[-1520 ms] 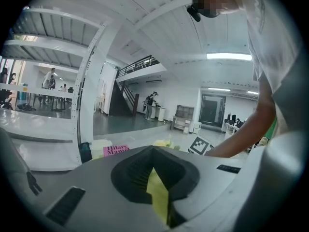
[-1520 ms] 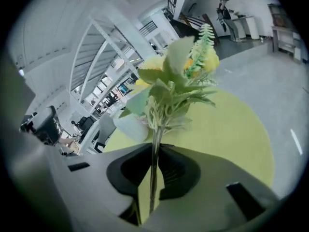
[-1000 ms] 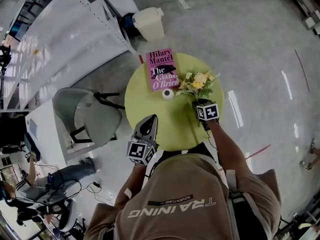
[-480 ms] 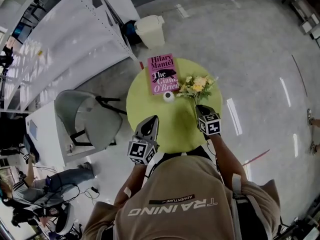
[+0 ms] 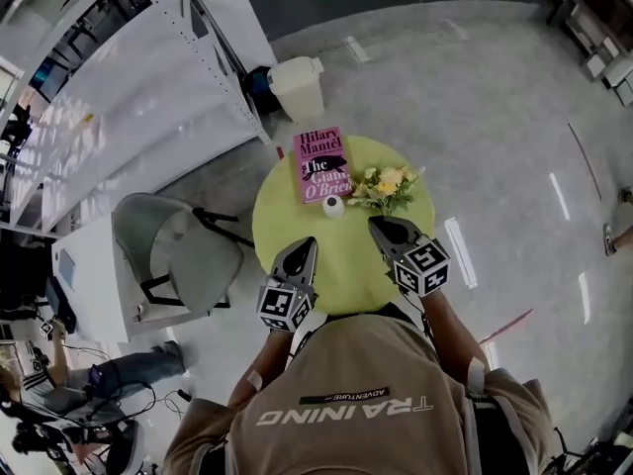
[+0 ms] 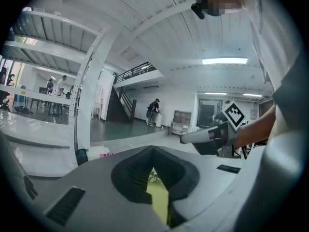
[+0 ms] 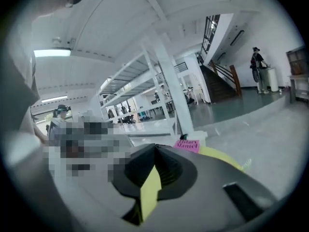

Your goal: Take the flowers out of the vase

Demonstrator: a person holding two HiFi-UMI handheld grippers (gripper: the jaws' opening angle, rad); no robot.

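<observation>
A bunch of yellow and cream flowers [image 5: 389,186] lies on the round yellow-green table [image 5: 341,270], just right of the small white vase [image 5: 333,206] and outside it. My right gripper [image 5: 376,224] hangs well above the table, near side of the flowers. Its jaws have just been closing and now stand shut with nothing between them; in the right gripper view [image 7: 155,149] only the table shows through the slit. My left gripper [image 5: 305,245] hovers near side of the vase, shut and empty, and its own view [image 6: 154,151] shows a green leaf through the gap.
A pink book [image 5: 321,164] lies at the table's far edge, also seen as the pink book [image 7: 187,145]. A grey chair [image 5: 178,250] stands left of the table. A cream bin [image 5: 297,82] and white shelving [image 5: 148,77] stand beyond. A person sits on the floor at lower left.
My right gripper has left the flower stems, risen high above the table and gone from open to shut. The flowers stay lying beside the vase. The left gripper has barely shifted.
</observation>
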